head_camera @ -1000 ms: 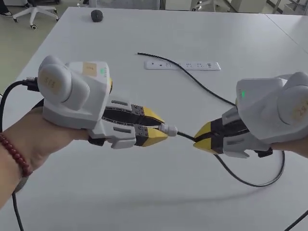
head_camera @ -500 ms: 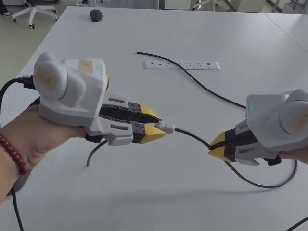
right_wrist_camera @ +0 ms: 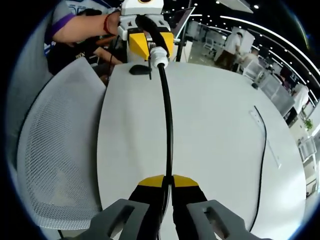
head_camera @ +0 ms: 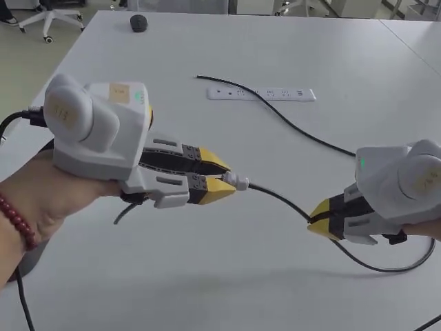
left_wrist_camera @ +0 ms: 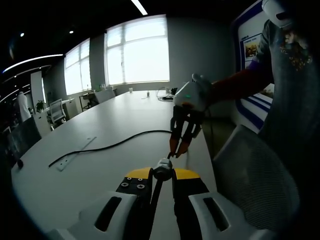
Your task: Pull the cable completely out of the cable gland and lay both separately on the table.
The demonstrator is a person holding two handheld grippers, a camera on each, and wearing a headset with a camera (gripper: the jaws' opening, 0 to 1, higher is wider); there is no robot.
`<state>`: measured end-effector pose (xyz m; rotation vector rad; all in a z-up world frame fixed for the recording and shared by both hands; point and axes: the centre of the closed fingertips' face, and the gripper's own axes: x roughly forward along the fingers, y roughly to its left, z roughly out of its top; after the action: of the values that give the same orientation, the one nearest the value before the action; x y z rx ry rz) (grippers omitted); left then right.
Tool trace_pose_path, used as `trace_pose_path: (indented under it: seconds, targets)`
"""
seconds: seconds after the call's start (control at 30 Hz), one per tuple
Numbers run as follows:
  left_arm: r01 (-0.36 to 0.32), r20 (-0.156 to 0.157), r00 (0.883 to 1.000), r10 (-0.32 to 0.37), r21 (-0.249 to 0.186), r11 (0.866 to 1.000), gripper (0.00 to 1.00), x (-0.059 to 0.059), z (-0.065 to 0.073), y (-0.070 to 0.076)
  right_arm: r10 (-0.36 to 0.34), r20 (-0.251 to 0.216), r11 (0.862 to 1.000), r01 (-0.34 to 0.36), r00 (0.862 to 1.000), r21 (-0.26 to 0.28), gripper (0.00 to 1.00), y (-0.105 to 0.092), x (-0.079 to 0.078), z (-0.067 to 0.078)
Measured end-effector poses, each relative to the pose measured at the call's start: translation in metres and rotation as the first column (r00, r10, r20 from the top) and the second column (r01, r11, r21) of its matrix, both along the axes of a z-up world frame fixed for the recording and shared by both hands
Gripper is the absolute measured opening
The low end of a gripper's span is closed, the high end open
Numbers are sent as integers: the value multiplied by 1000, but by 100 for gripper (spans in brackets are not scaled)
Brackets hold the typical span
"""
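1. Yellow-tipped jaws of the left gripper [head_camera: 224, 183] are pressed onto the small, pale, rounded cable gland [head_camera: 238, 183], which is held above the table [head_camera: 207, 276].
2. The right gripper [head_camera: 319, 221] is clamped on the thin, smooth black cable [head_camera: 279, 198], well apart from the gland.
3. The cable is threaded through the gland; a short tail is seen behind the left gripper, and the long remainder is draped in curves over the matte white table.
4. A flat white power strip [head_camera: 262, 94] is laid farther back.

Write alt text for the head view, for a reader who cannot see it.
Two handheld grippers hold a black cable between them over a white table: the left gripper clamps the white cable gland, the right gripper the cable. A power strip lies behind.
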<state>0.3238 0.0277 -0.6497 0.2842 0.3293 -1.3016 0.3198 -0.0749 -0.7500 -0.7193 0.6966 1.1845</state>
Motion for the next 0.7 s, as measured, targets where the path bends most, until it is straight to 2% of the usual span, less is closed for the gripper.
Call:
trace_pose_path:
  seconds: [0.4, 0.53, 0.7]
  targets:
    - [-6, 5, 1000, 6, -5, 1000, 16, -1, 4, 2, -20, -12, 1000, 20, 1000, -12, 0, -8, 0, -6]
    - [-9, 8, 1000, 9, -7, 1000, 16, -1, 6, 3, -43, -37, 999, 42, 998, -18, 0, -16, 0, -14]
    - [-16, 12, 1000, 16, -11, 1000, 16, 0, 8, 5, -57, -46, 998, 56, 997, -36, 0, -25, 0, -23]
